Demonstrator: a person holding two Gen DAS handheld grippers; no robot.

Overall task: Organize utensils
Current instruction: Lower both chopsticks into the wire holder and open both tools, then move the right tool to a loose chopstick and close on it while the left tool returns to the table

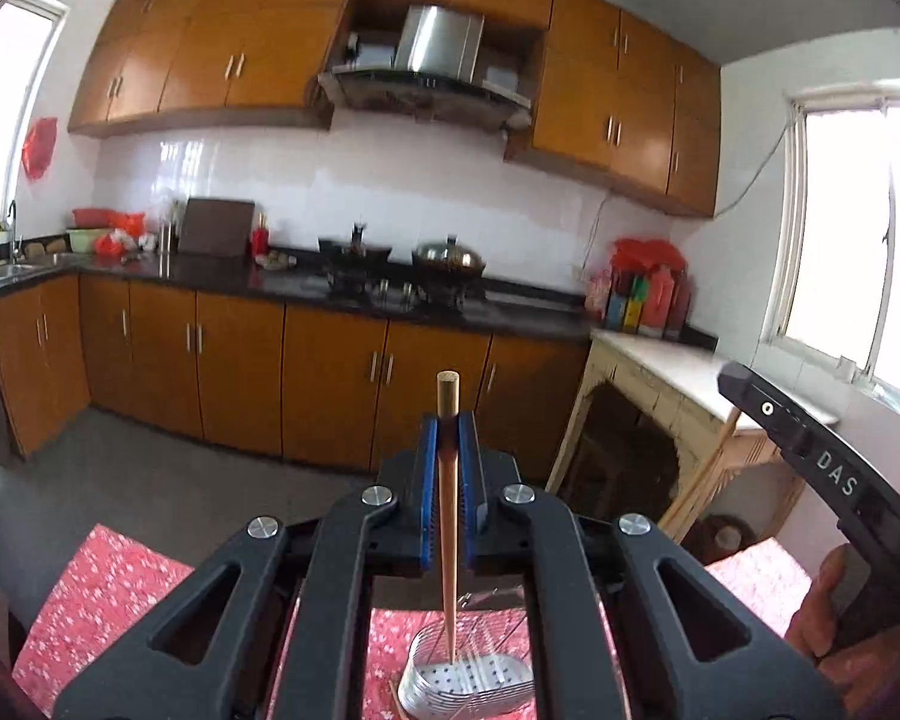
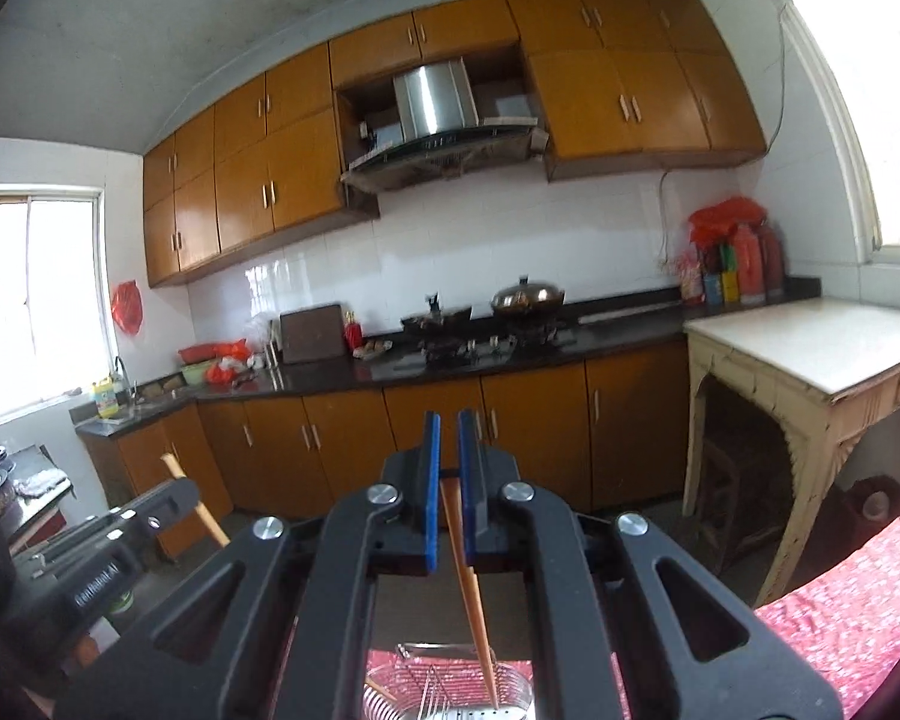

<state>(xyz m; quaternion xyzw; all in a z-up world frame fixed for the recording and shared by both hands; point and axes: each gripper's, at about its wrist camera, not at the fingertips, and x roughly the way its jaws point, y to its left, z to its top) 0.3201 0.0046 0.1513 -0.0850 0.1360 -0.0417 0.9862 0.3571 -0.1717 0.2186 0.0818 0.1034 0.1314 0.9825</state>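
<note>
In the left wrist view my left gripper [image 1: 448, 423] is shut on a wooden chopstick [image 1: 448, 516]. Its blunt end sticks out past the blue pads, and its thin end hangs over a metal wire utensil holder [image 1: 492, 681] with a perforated floor. In the right wrist view my right gripper [image 2: 448, 420] is shut on an orange-brown chopstick [image 2: 471, 588] that slants down into the same wire holder [image 2: 426, 684]. The right tool's black housing [image 1: 810, 450] shows at the right edge of the left view, with a hand [image 1: 828, 606] under it. The left tool's housing [image 2: 120, 540] shows at the left edge of the right view.
The holder stands on a table with a red flowered cloth [image 1: 108, 600]. Beyond it lie a grey floor, orange base cabinets [image 1: 240, 372], and a dark counter with a stove and woks [image 1: 402, 270]. A cream side table [image 2: 810, 354] stands at the right under a window.
</note>
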